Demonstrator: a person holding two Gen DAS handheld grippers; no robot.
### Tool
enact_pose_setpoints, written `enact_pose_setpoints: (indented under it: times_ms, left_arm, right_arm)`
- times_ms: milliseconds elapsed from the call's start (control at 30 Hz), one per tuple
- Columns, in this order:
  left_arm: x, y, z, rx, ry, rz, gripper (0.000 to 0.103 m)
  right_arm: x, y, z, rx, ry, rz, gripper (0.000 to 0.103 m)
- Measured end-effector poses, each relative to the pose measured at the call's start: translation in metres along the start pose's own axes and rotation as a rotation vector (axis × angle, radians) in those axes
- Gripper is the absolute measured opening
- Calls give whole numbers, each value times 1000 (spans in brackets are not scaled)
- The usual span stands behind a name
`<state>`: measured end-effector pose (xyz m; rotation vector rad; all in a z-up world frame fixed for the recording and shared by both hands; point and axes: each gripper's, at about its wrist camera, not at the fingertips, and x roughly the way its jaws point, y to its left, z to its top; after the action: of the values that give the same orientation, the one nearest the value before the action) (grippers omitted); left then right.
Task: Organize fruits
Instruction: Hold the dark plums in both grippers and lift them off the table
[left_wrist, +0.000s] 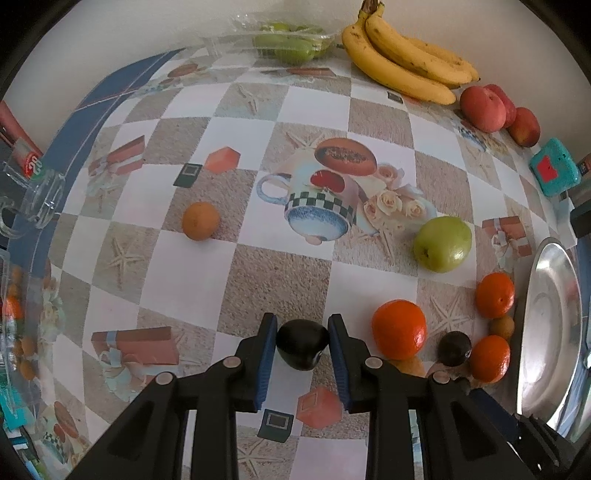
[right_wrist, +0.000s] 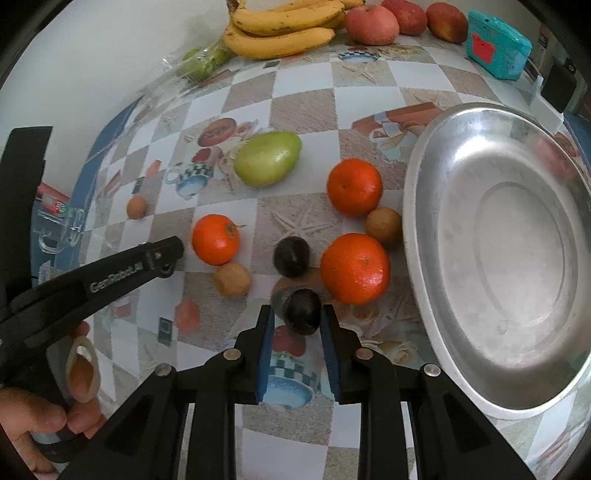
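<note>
Gripping one dark plum each, both jaws are closed beside the empty metal bowl.

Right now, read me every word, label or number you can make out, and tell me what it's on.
"GenRobot": white lettering on the left gripper's black arm.
"20" or similar: red label at the table edge, too blurred to be sure.
Teal box: red sticker, no legible text.
</note>
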<state>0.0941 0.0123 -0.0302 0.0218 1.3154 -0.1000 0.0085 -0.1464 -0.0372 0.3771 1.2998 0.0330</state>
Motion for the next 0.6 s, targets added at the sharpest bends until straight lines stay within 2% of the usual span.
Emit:
enact_pose_setpoints:
  times_ms: [133,300,600]
  left_arm:
    - [-14,4,4,-13,-36,-4,30]
    - [-25,7,4,-23,-73,-6,30]
    - [-14,3,0,-24,-39,-13,30]
  right_arm:
    - [-11,6,-1,-7,-31,40,26]
    - [-21,12,0,-29,-63,43,26]
    - [-14,-4,0,20,-31,4,26]
